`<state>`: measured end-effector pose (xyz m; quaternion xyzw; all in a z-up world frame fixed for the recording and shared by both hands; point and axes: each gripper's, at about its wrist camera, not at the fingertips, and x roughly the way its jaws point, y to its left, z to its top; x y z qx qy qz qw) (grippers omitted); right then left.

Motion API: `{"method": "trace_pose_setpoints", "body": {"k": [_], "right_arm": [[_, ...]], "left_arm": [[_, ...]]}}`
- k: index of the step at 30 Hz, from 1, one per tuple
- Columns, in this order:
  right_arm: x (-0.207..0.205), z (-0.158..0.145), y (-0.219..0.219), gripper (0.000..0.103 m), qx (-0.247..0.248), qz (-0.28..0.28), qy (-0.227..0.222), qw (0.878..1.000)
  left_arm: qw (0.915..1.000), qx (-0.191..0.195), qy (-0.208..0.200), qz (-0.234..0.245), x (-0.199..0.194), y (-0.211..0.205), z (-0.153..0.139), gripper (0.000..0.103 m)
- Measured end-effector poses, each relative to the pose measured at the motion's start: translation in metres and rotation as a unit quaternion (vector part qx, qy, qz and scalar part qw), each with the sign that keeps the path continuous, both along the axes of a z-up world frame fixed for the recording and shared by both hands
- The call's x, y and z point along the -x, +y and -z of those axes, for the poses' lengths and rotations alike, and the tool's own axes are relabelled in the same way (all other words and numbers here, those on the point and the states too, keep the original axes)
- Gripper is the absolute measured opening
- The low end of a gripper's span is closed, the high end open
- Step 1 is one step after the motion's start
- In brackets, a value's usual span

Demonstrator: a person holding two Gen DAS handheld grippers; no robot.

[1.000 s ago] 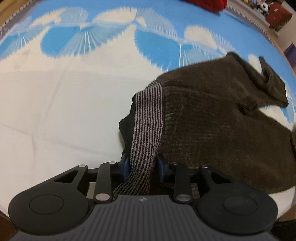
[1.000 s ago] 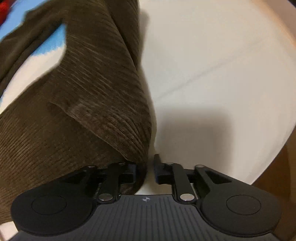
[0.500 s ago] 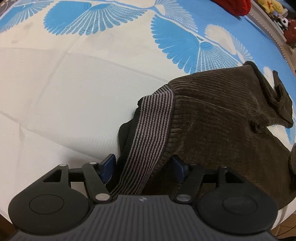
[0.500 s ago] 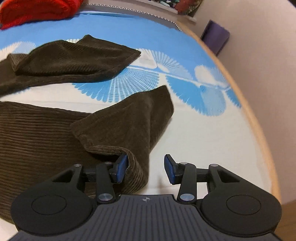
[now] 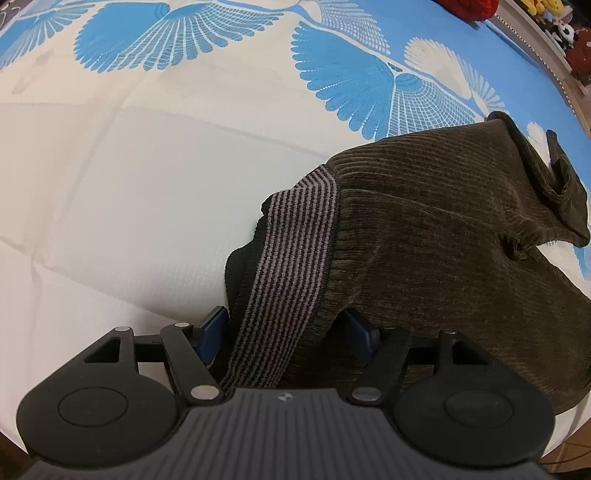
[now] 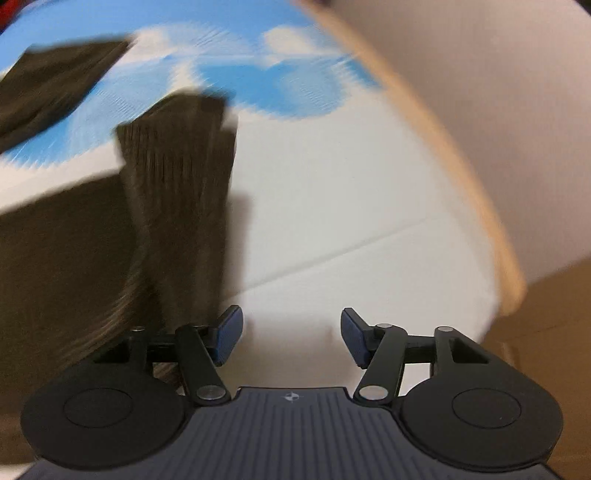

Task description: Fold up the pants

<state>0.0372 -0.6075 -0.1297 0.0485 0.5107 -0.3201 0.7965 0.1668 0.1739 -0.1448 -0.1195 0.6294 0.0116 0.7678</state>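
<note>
Both sets of tongs had just let go: the left gripper (image 5: 284, 334), which a second earlier pinched the striped waistband (image 5: 291, 258), had been opening and now stood apart, the band still lying loosely between its pads without being pressed. My right gripper (image 6: 291, 338) had likewise been opening, and its jaws were apart with nothing between them (its view was smeared by motion), the trouser leg (image 6: 177, 206) now off to its left. I judged that one fold had been laid down and released, so the next grasp could be chosen. The pants (image 5: 443, 240) lay on the mattress (image 5: 129, 184), brown corduroy bunched near its close edge, one leg end curled over. A red bundle (image 5: 469, 9) sat at the far edge, well apart. That curled leg and the nearby mattress edge looked like the main nuisances.
</note>
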Motion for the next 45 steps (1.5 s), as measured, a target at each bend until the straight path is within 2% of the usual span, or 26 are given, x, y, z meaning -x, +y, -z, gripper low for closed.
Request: {"method": "trace_pose_setpoints", "body": {"k": [3,4,7,10,12,14,15,16,18,21,22,23,24,25,27,28,30,31,33,35,37,39,40,41,44,45], "right_arm": [[0.016,-0.005,-0.023,0.060,-0.093,0.033,-0.106,0.989],[0.020,0.002,-0.028,0.062,-0.128,0.046,-0.120,0.983],[0.025,0.031,-0.050,0.063,-0.203,0.115,-0.133,0.963],[0.033,0.051,-0.066,0.063,-0.246,0.168,-0.151,0.943],[0.034,0.056,-0.068,0.055,-0.272,0.178,-0.163,0.931],[0.031,0.057,-0.068,0.015,-0.281,0.181,-0.166,0.928],[0.031,0.054,-0.067,0.005,-0.282,0.180,-0.175,0.926],[0.030,0.050,-0.069,0.000,-0.282,0.177,-0.189,0.924],[0.034,0.029,-0.070,0.000,-0.260,0.177,-0.243,0.917],[0.058,-0.013,-0.069,0.000,-0.176,0.211,-0.318,0.908],[0.064,-0.019,-0.069,0.000,-0.154,0.222,-0.315,0.910],[0.065,-0.017,-0.067,0.000,-0.137,0.225,-0.281,0.923],[0.062,-0.007,-0.064,0.000,-0.150,0.206,-0.237,0.937],[0.058,0.007,-0.061,0.000,-0.193,0.181,-0.206,0.942],[0.055,0.030,-0.053,0.003,-0.279,0.155,-0.158,0.934],[0.055,0.033,-0.051,0.005,-0.284,0.150,-0.150,0.935],[0.055,0.033,-0.046,0.025,-0.262,0.148,-0.143,0.943],[0.056,0.034,-0.047,0.045,-0.250,0.160,-0.139,0.945],[0.059,0.043,-0.051,0.058,-0.249,0.194,-0.122,0.941],[0.062,0.056,-0.056,0.058,-0.259,0.235,-0.092,0.933],[0.062,0.062,-0.060,0.059,-0.270,0.252,-0.088,0.925],[0.055,0.062,-0.059,0.057,-0.260,0.245,-0.088,0.930],[0.050,0.061,-0.058,0.041,-0.251,0.234,-0.087,0.935],[0.046,0.059,-0.058,0.013,-0.238,0.225,-0.086,0.941],[0.042,0.056,-0.061,0.011,-0.224,0.227,-0.087,0.944],[0.046,0.050,-0.061,0.011,-0.217,0.235,-0.094,0.943]], "left_arm": [[1.0000,0.000,0.000,-0.001,0.000,-0.001,0.000,0.074],[1.0000,-0.002,0.000,0.000,0.000,-0.002,0.000,0.074],[1.0000,-0.004,0.000,0.002,0.000,-0.001,0.000,0.074],[1.0000,-0.005,0.002,0.004,0.001,-0.001,0.003,0.073],[0.9999,-0.012,0.004,0.009,0.001,-0.003,0.006,0.066],[0.9995,-0.022,0.001,0.020,0.001,-0.006,0.006,0.055],[0.9992,-0.029,0.000,0.026,0.001,-0.007,0.005,0.048],[0.9990,-0.033,-0.003,0.030,0.002,-0.008,0.003,0.045],[0.9990,-0.033,-0.012,0.028,0.003,-0.007,-0.004,0.034],[0.9976,-0.025,-0.065,0.005,0.011,0.001,-0.033,0.029],[0.9963,-0.018,-0.084,0.001,0.015,0.004,-0.043,0.029],[0.9946,-0.006,-0.103,0.000,0.022,0.007,-0.055,0.028],[0.9937,0.003,-0.112,0.001,0.028,0.008,-0.062,0.028],[0.9934,0.010,-0.114,0.004,0.036,0.009,-0.067,0.028],[0.9948,0.011,-0.100,0.017,0.049,0.009,-0.069,0.030],[0.9963,0.009,-0.083,0.022,0.052,0.008,-0.064,0.032],[0.9982,-0.007,-0.054,0.027,0.051,0.008,-0.052,0.040],[0.9981,-0.018,-0.052,0.029,0.049,0.009,-0.049,0.041],[0.9982,-0.022,-0.052,0.022,0.046,0.014,-0.044,0.056],[0.9994,-0.004,-0.035,-0.003,0.040,0.023,-0.036,0.062],[0.9997,0.002,-0.021,-0.013,0.034,0.026,-0.028,0.063],[0.9998,-0.013,-0.008,-0.011,0.031,0.025,-0.020,0.065],[0.9997,-0.022,-0.001,-0.006,0.029,0.023,-0.016,0.066],[0.9996,-0.027,0.003,-0.001,0.029,0.021,-0.013,0.067],[0.9991,-0.037,0.012,0.018,0.025,0.010,-0.004,0.063],[0.9985,-0.046,0.009,0.026,0.025,0.006,-0.004,0.047]]}}
